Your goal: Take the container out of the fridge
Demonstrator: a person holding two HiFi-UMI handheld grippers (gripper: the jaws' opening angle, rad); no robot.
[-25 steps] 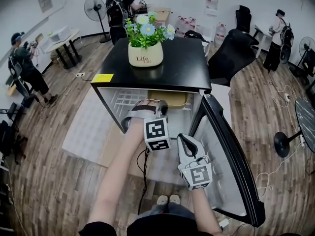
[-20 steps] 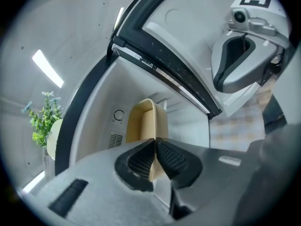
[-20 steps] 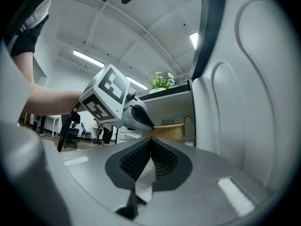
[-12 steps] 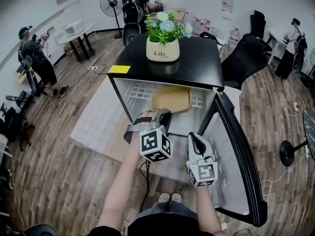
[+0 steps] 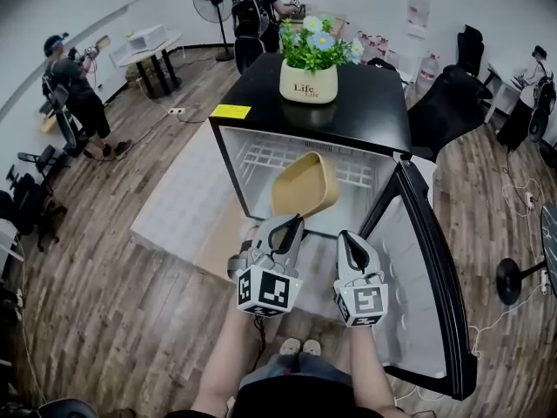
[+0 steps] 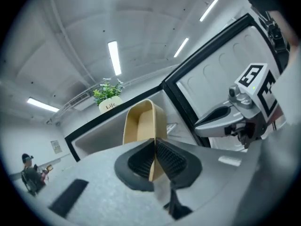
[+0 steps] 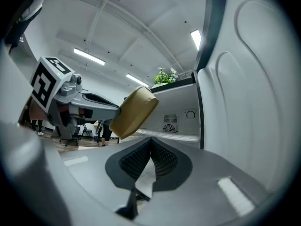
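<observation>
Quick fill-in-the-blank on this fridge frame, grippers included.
1. The left gripper holds the tan container by its ___.
2. The right gripper is shut and ___.
3. The fridge door stands ___.
4. The flower pot sits on ___ of the fridge.
Missing words: rim; empty; open; top.

Tan container [image 5: 304, 184], black fridge [image 5: 374, 103], cream flowerpot [image 5: 308, 84], yellow sticker [image 5: 230, 111]

Left tongs [image 5: 298, 222], right tongs [image 5: 346, 235] — grey shells, black ribbed pads [image 6: 170, 158], white cubes [image 5: 264, 291] with black square markers
</observation>
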